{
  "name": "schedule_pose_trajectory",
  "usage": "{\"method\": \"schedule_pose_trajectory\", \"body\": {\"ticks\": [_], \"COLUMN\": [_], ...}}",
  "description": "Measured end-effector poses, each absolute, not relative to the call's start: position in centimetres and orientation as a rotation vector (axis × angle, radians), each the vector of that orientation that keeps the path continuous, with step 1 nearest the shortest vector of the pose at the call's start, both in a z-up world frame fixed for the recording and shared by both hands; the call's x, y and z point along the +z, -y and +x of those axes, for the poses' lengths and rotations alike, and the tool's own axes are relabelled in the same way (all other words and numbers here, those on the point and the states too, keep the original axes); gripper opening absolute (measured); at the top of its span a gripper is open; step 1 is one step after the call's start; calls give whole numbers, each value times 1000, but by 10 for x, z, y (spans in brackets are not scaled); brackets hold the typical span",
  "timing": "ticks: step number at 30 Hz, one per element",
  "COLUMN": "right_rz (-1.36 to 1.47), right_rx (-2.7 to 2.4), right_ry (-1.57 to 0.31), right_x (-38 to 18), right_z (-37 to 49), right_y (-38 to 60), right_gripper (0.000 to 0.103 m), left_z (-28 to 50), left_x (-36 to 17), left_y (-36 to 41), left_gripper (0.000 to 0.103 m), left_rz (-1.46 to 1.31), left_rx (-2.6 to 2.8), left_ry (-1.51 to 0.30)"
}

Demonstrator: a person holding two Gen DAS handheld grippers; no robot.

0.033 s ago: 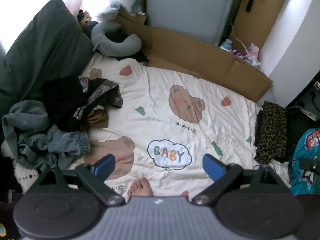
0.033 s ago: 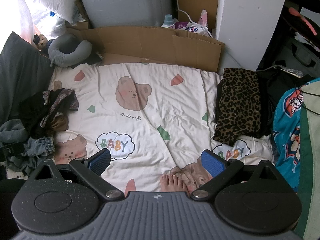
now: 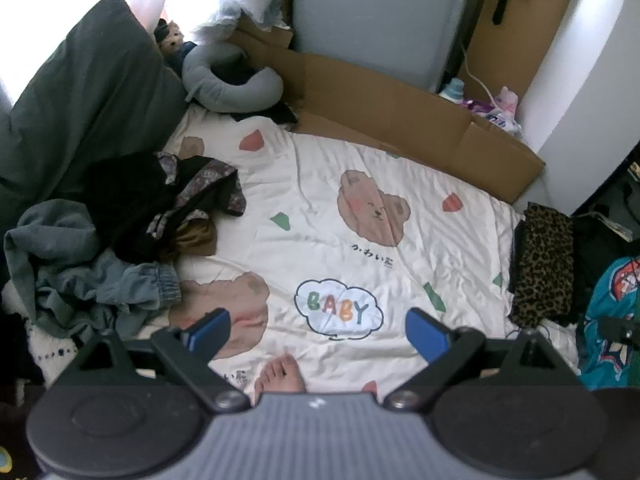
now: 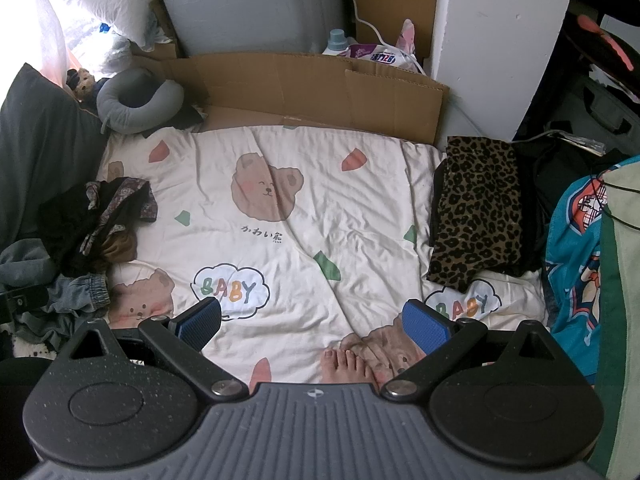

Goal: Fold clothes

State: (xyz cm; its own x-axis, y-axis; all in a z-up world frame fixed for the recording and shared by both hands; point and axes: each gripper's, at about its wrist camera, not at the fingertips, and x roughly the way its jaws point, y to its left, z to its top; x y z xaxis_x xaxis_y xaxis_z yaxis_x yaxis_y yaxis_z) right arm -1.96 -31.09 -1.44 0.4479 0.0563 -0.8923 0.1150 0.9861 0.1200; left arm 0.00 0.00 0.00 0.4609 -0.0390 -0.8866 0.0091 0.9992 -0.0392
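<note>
2 grippers, left gripper (image 3: pixel 318 330) and right gripper (image 4: pixel 312 322), hover wide and empty above the bear-print quilt (image 4: pixel 320 208).

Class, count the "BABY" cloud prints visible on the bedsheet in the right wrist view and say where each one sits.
2. One BABY cloud lies just beyond the right gripper's left finger. The other BABY cloud, partly covered by the leopard-print garment, sits near the sheet's right edge. Clothes may hide more.

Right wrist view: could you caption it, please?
Open right gripper above bear-print sheet; leopard-print garment folded beside it.
</note>
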Motion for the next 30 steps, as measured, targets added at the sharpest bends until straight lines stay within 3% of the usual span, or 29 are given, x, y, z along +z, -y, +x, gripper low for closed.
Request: {"method": "schedule_pose_trajectory", "body": {"ticks": [30], "right_rz": [161], "right_rx": [-33], "right_ry": [-1113], "right_x": [-15], "right_z": [-18], "right_y": [310], "right_gripper": [100], "left_z": [-3], "left_x": [-3], "left_y": [1], "left_gripper": [96], "left_rz": [-24], "left_rx": [-36], "left_ry": [-1100]}}
